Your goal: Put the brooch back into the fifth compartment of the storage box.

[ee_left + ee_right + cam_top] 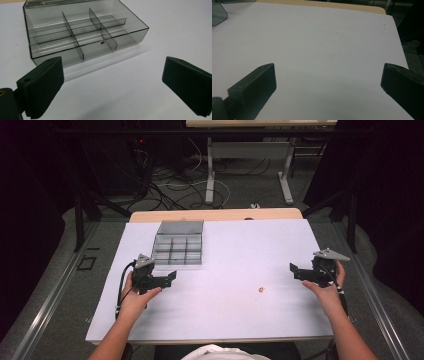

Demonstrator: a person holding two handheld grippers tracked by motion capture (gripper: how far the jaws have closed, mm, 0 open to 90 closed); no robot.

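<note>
**Both claws wide and empty; tiny part lies alone between them**

Left claw point(172, 276): jaws spread wide apart, nothing between them, touching nothing that I can see. In the left gripper view bare white counter shows between the jaws, and the clear compartment box point(82, 37) sits just ahead. It is smoky plastic with its lid swung open at the back, and its cells look empty apart from one small dark speck I can't identify.

Right claw point(292, 270): also spread wide, empty, held above the counter point(324, 45) near its right edge. One corner of the box peeks in at the upper left of the right gripper view.

The small tan part point(260, 289) (bead or nut, too small to tell) lies on the counter between the two claws. It is nearer the right one and well apart from the box point(178, 242).

Risks, as a judgement:
- The part is tiny and the jaws are broad, so a closing pinch could squirt it sideways or roll it off toward the near edge.
- A steep approach could press the jaw tips on the counter and miss the part.
- The box is light and the left claw is close, so a nudge could slide it or drop the lid shut.
- Narrow cells mean a release from high up may bounce the part out.
</note>
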